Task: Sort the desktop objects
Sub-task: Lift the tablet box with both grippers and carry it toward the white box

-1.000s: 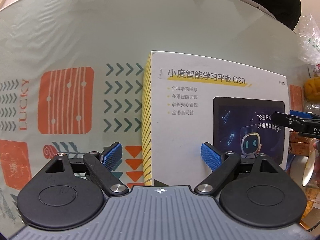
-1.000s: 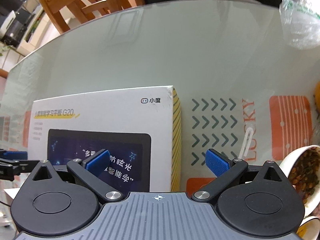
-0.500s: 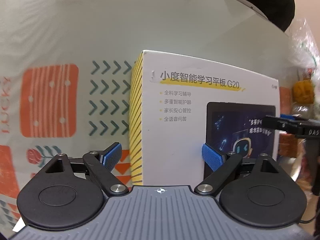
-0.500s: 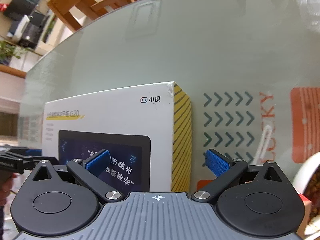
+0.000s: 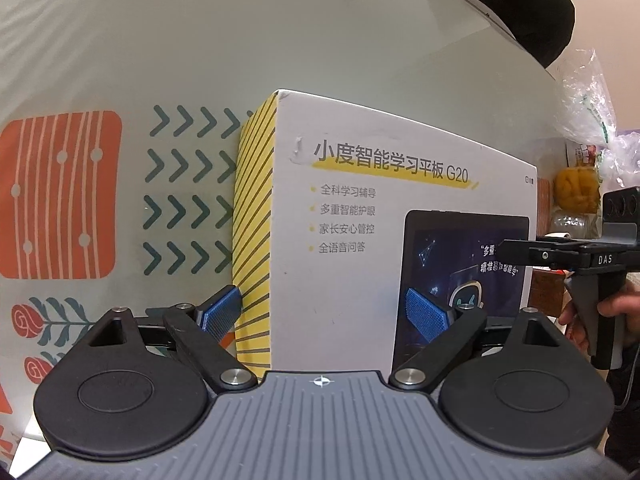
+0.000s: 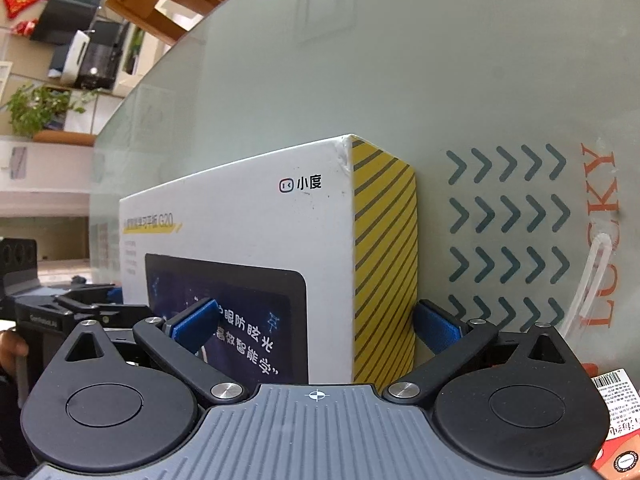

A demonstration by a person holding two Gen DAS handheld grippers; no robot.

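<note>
A white tablet box (image 5: 360, 240) with yellow striped ends is tilted up off the glass table. My left gripper (image 5: 324, 314) has its blue pads on either side of the box's left end, one on the striped edge and one on the printed face. My right gripper (image 6: 316, 326) grips the box's right end (image 6: 248, 232) the same way, with one pad behind the striped edge. Each gripper shows at the side of the other's view: the right one (image 5: 560, 256) and the left one (image 6: 80, 308).
The glass table (image 5: 280, 40) covers a patterned cloth with orange squares and arrows. At the right in the left wrist view are a plastic bag (image 5: 588, 108) and a yellow item (image 5: 576, 192). A red packet (image 6: 616, 420) and a clear tube (image 6: 588, 280) lie at the right.
The box has risen from lying flat to tilted up, held between both grippers. The pads have closed in against its ends. The bowl of food has left the right wrist view.
</note>
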